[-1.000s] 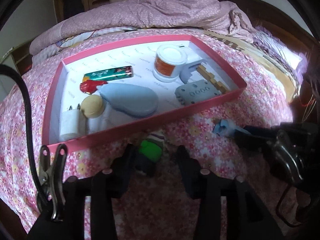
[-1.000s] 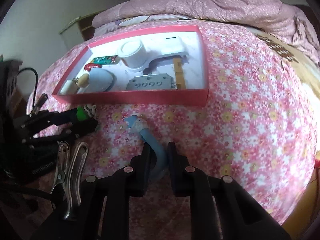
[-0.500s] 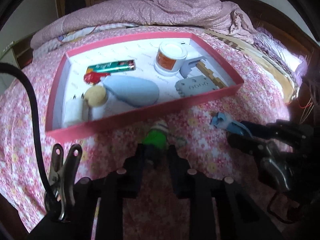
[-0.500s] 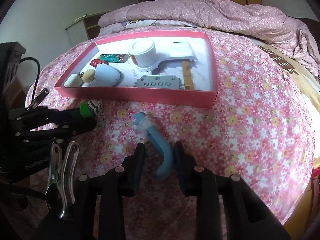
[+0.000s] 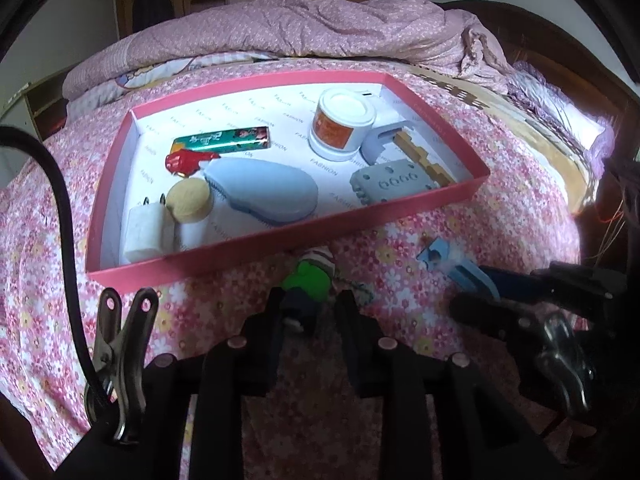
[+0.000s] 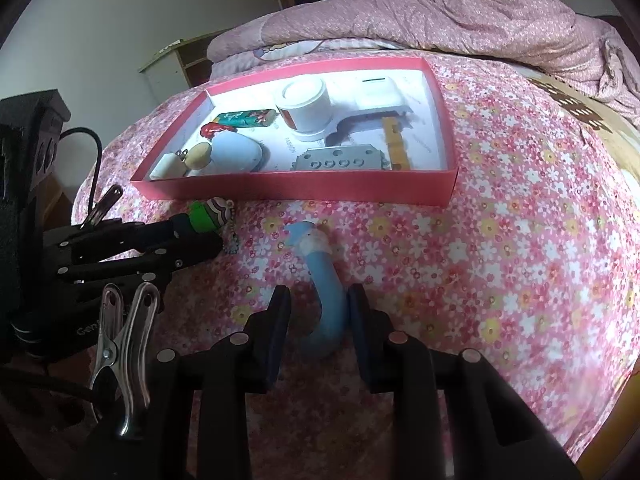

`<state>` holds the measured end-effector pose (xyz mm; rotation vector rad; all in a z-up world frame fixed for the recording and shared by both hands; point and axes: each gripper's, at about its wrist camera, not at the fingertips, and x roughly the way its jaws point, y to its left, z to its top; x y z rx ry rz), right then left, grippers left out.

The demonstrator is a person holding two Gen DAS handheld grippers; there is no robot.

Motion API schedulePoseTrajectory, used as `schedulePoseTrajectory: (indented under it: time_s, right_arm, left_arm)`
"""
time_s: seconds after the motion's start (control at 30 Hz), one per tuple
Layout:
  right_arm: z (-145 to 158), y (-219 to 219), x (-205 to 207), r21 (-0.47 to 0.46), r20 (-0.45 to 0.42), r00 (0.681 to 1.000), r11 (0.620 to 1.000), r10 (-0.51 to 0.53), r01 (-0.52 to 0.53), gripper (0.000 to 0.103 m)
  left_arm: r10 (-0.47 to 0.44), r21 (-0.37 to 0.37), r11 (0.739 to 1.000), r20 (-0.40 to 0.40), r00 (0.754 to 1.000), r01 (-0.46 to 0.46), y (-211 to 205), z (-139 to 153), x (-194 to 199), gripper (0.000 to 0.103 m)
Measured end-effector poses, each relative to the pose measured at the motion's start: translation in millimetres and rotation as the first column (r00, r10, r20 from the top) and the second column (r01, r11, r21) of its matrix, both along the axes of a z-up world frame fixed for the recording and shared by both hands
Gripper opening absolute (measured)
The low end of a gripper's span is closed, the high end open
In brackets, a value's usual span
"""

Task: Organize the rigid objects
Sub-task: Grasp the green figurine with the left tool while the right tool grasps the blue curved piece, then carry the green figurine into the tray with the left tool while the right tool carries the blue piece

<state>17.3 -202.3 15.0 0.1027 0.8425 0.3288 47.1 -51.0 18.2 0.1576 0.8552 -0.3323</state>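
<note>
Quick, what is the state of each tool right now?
Left tool: jaws opening, pads on the green toy.
Right tool: open, blue curved piece between the jaws, not gripped.

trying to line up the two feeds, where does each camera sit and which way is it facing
Left wrist: sits on the left gripper, looking down along its fingers at the green figure and pink tray; right gripper enters at right.
Right wrist: sits on the right gripper, looking down at the blue curved piece; left gripper enters at left.
Shared: tray, bedspread, both objects.
</note>
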Motion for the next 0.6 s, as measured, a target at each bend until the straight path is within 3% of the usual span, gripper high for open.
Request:
schedulePoseTrajectory:
  time_s: [0.17,0.3,0.47,0.6]
  right_arm:
    - [-0.6,4.2,-0.1,-0.022,0.015,1.0,1.0,-0.003,0.004,0.029]
    - [-1.1,3.8,-0.6,-0.049,0.024,0.999,0.998,-0.028,0.029,0.018]
    - [-1.0,-5.4,2.1,0.006,0.005,0.999,0.999,-0.043,0.043,0.017]
    - [-1.2,-11.2,3.3,0.054,-0.018,0.999,0.997,-0.045,0.046,0.017]
  left_arm:
    - [-0.004,-0.008,1.0,0.005,1.0,0.004,-1.9,-0.3,2.5,0.028]
    - [0.004,-0.026,1.0,-0.003,1.0,-0.004,3.5,0.7,2.6,0.023]
    - [-0.008,-0.076,0.997,-0.034,0.999,0.006,12.6,4.5,-0.6,0.023]
    - [-0.021,-0.087,0.996,-0.01,1.0,0.02,16.9,14.3,-9.0,0.023]
